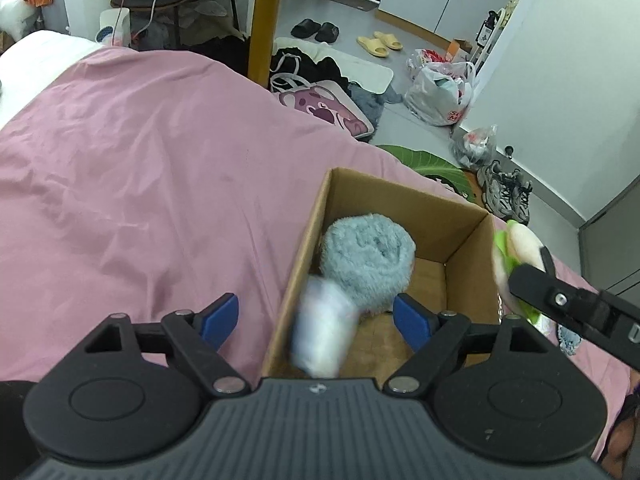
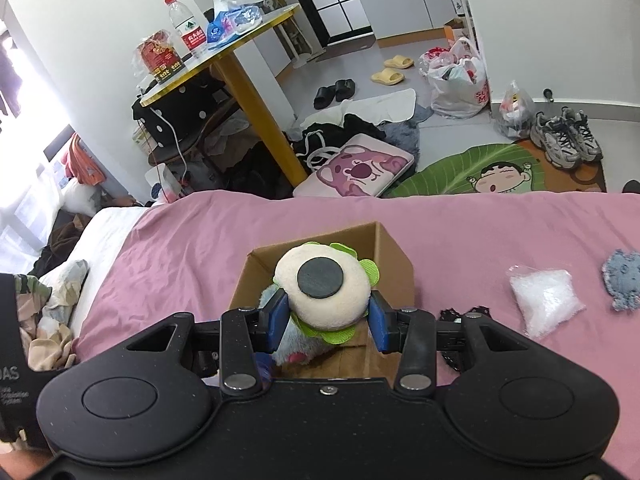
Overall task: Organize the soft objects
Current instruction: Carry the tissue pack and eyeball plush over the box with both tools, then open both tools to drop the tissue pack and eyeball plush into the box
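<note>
Right gripper (image 2: 327,316): blue pads (image 2: 278,320) pinching a cream plush (image 2: 326,292) with green frill and a dark disc on its face; held above the box (image 2: 394,258), at its near end.

Left gripper (image 1: 316,320): jaws spread wide, holding nothing. A white bundle (image 1: 322,326), motion-blurred, sits between the pads over the box's near left corner; whether it is falling or resting cannot be told.

Box: open cardboard, on the pink bedspread (image 1: 140,180). Contents: a rolled grey-blue towel (image 1: 366,264) toward the left wall; bare floor on the right half.

Not yet boxed, on the bedspread to the right: a clear packet (image 2: 546,300), a small grey-blue plush (image 2: 624,280), and a dark item partly hidden behind the right gripper.

Step in hand, as judged: place the cream plush in the box. Handling notes: carry it over the bare right half, lower it below the rim before spreading the pads, so it does not bounce out or perch on the towel. The plush is soft; a light pinch suffices. Keep the left gripper clear of the descent.
</note>
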A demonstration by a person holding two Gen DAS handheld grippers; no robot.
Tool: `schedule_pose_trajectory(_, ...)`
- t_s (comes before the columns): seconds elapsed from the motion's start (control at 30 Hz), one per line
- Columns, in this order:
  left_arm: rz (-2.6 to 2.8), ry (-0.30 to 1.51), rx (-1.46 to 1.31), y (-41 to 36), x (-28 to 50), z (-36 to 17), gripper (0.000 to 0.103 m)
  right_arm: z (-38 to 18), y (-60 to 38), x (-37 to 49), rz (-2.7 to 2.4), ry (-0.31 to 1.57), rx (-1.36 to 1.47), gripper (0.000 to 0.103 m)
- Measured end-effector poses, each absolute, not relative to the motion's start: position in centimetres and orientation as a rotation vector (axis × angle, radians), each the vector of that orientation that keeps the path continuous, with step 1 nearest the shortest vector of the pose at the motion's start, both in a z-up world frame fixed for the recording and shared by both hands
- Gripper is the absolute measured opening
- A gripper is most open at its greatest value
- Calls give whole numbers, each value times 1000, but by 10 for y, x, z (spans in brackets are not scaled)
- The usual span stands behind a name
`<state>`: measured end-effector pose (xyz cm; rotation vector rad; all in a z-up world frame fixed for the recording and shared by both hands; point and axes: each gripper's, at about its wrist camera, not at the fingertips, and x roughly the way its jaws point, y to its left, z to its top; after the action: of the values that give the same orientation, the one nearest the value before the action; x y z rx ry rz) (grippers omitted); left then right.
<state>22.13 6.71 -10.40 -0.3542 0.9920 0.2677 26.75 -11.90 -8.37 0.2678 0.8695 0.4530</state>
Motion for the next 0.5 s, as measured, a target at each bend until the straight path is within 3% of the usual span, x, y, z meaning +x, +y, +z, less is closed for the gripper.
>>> schedule_pose_trajectory(0.13, 288, 980, -350, 71, 220, -98, 84, -83, -109, 277, 457, 869, 249, 47)
schedule_pose_trajectory(0.2, 295, 979, -363, 75, 218, -96, 84, -80, -107, 278, 475, 855, 249, 69)
schedule_pose_trajectory(0.27, 295, 978, -373, 77, 216, -94, 84, -76, -108, 278, 470, 840, 247, 77)
schedule_pose_trajectory(0.5, 290, 998, -363, 74, 213, -91, 89, -69, -122, 268, 453, 832, 201, 85)
